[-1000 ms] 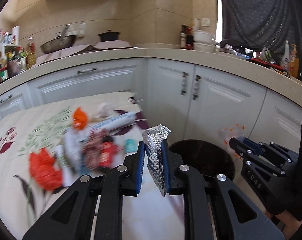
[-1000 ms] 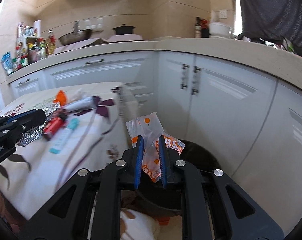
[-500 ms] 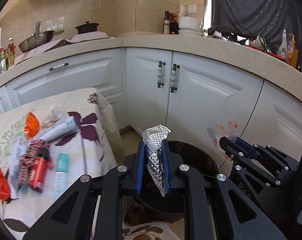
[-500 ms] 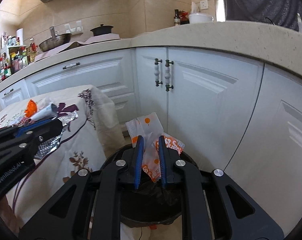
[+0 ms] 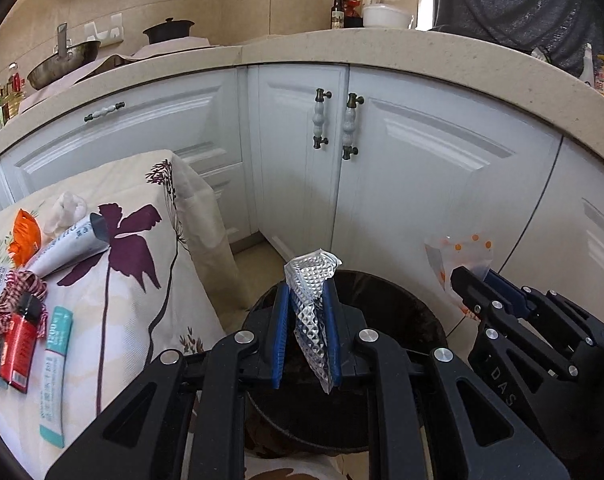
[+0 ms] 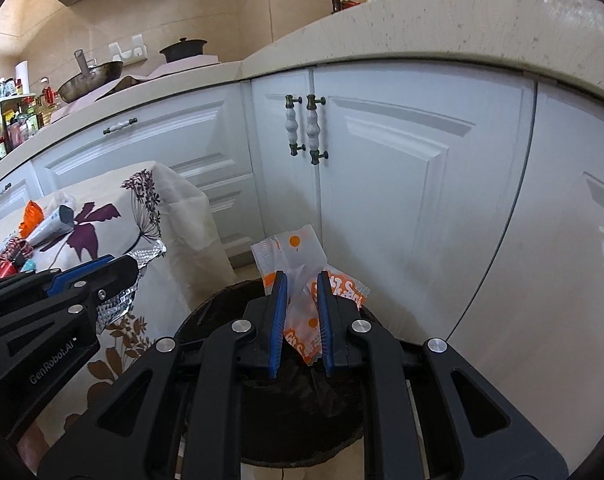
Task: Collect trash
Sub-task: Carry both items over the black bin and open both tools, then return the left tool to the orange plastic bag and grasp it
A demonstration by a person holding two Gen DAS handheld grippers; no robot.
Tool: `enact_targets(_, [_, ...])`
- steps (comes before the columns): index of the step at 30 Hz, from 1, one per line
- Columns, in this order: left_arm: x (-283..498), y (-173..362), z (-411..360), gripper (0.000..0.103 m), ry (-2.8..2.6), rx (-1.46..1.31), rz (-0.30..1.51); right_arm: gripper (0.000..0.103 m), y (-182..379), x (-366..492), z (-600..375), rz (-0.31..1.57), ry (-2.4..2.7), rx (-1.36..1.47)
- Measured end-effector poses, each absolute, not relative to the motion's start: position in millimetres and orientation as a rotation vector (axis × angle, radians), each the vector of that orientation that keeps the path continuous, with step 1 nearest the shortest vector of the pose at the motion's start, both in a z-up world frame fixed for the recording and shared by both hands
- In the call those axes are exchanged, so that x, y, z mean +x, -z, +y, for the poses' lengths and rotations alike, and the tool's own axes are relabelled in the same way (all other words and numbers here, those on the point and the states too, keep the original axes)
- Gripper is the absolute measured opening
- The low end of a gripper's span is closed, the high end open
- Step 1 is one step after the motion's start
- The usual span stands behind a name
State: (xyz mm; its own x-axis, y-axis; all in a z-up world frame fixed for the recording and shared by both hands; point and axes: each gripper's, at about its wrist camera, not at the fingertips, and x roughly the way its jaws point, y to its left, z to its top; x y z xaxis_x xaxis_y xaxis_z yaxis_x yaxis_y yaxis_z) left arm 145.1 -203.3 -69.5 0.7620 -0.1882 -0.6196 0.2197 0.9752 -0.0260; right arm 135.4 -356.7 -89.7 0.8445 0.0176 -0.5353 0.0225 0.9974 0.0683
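Note:
My left gripper [image 5: 306,300] is shut on a crumpled silver foil wrapper [image 5: 310,304] and holds it over the black trash bin [image 5: 398,312]. My right gripper [image 6: 300,284] is shut on a white and orange snack wrapper [image 6: 297,264] over the same bin [image 6: 205,320]. The right gripper also shows in the left wrist view [image 5: 468,280], at the bin's right side, with the snack wrapper [image 5: 458,252] in it. The left gripper [image 6: 121,268] with the foil [image 6: 141,254] shows at the left of the right wrist view.
A table with a floral cloth [image 5: 133,280] stands left of the bin, carrying an orange wrapper [image 5: 23,236], a white tube [image 5: 69,244], a red packet [image 5: 19,344], a teal sachet [image 5: 55,364] and checked cloth [image 5: 13,292]. White cabinets [image 5: 382,184] under a counter stand close behind.
Both grippers have swung right from the table and come down close over the bin, each still holding its wrapper. The jaws look slightly wider apart than before.

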Motion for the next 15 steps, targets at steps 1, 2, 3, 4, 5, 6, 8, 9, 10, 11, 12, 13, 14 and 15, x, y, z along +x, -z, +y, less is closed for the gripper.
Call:
enact_targets(1, [147, 71, -204, 0.018, 0.221, 0.047, 0.672, 0.016, 91, 137, -357, 0.569, 0.004, 0.072])
enact_targets(2, [150, 73, -204, 0.018, 0.22, 0.043, 0.679, 0.016, 94, 140, -358, 0.571, 0.008, 0.073])
enact_targets(3, [152, 74, -205, 0.018, 0.214, 0.042, 0.684, 0.018, 95, 142, -358, 0.575, 0.009, 0.074])
enact_targets(4, [153, 76, -205, 0.018, 0.206, 0.039, 0.689, 0.018, 97, 145, -359, 0.582, 0.009, 0.077])
enact_targets(5, [155, 78, -205, 0.019, 0.204, 0.037, 0.693, 0.023, 99, 148, -359, 0.585, 0.015, 0.077])
enact_targets(6, [157, 79, -206, 0.019, 0.202, 0.038, 0.699, 0.026, 101, 149, -359, 0.585, 0.021, 0.076])
enact_targets(8, [160, 82, -207, 0.026, 0.19, 0.042, 0.706, 0.035, 104, 154, -359, 0.592, 0.029, 0.077])
enact_targets(9, [162, 84, -207, 0.03, 0.189, 0.04, 0.711, 0.036, 106, 156, -359, 0.595, 0.035, 0.081])
enact_targets(10, [162, 84, -207, 0.032, 0.186, 0.039, 0.712, 0.036, 106, 158, -359, 0.598, 0.036, 0.084])
enact_targets(11, [163, 84, -207, 0.034, 0.18, 0.039, 0.715, 0.036, 106, 159, -359, 0.599, 0.037, 0.088])
enact_targets(12, [163, 84, -206, 0.036, 0.181, 0.034, 0.715, 0.036, 105, 158, -359, 0.596, 0.04, 0.091])
enact_targets(13, [162, 82, -206, 0.038, 0.184, 0.027, 0.713, 0.037, 104, 158, -359, 0.594, 0.041, 0.092])
enact_targets(14, [160, 79, -205, 0.04, 0.186, 0.025, 0.704, 0.037, 102, 157, -358, 0.59, 0.042, 0.092])
enact_targets(15, [158, 76, -204, 0.043, 0.19, 0.023, 0.696, 0.038, 101, 156, -358, 0.587, 0.042, 0.092])
